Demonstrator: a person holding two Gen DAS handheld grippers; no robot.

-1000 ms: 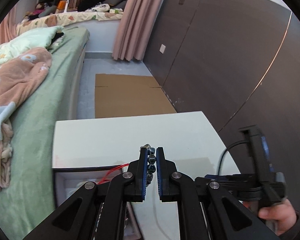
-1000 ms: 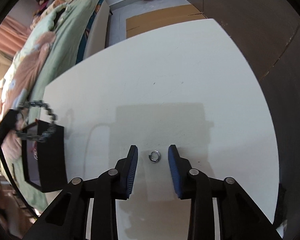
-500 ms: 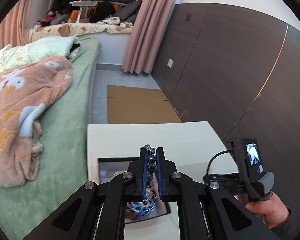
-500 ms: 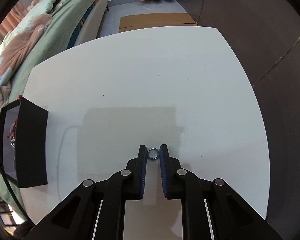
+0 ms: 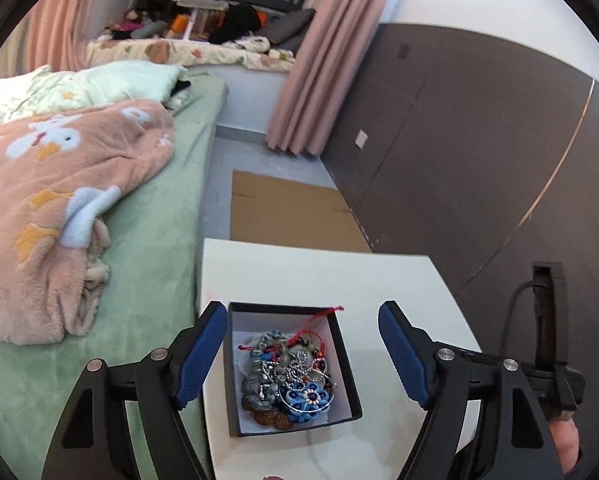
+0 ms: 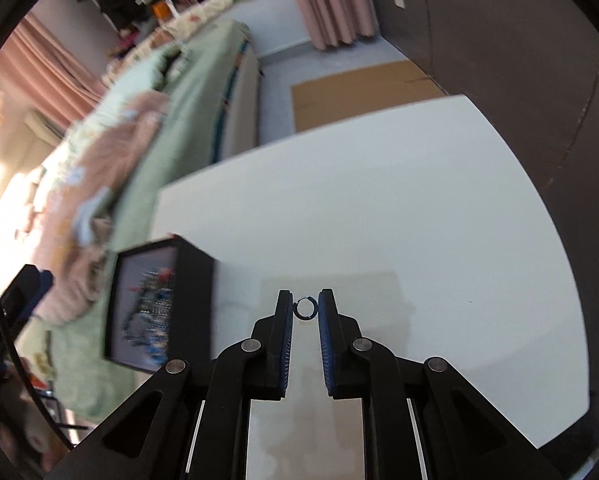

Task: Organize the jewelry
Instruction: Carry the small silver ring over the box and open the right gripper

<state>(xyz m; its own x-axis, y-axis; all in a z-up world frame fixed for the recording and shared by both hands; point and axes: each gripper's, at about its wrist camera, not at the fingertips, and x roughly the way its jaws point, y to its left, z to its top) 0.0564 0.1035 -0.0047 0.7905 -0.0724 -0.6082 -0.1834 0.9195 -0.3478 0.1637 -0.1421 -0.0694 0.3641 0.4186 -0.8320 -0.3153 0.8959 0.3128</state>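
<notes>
A: Jewelry (image 5: 289,376) lay heaped in a black box (image 5: 345,354) with a pale lining, on the near left part of the white table (image 5: 339,276): silver chains, a red cord, beads, a blue flower piece. No brand, label or writing could be read on any of it.

B: And the ring?

A: A small ring (image 6: 305,309) was pinched between the tips of the right gripper (image 6: 305,312), clear of the tabletop. Only the right wrist view showed it. That view also showed the box from its side, blurred, to the left of the gripper, with the left gripper's blue pad at the far left edge.

B: What did the left wrist view add?

A: The box's contents in sharp detail, from above. The left gripper (image 5: 302,354) hung over the box, its jaws having just been opening; they stood spread wide on either side of it, with nothing between the pads. A hand (image 5: 567,446) at the lower right held the other gripper's handle. Beyond lay a green bed (image 5: 155,232) with a peach blanket (image 5: 59,200), flat cardboard (image 5: 291,216) on the floor, pink curtains (image 5: 319,80) and a dark wall panel (image 5: 479,140).
</notes>
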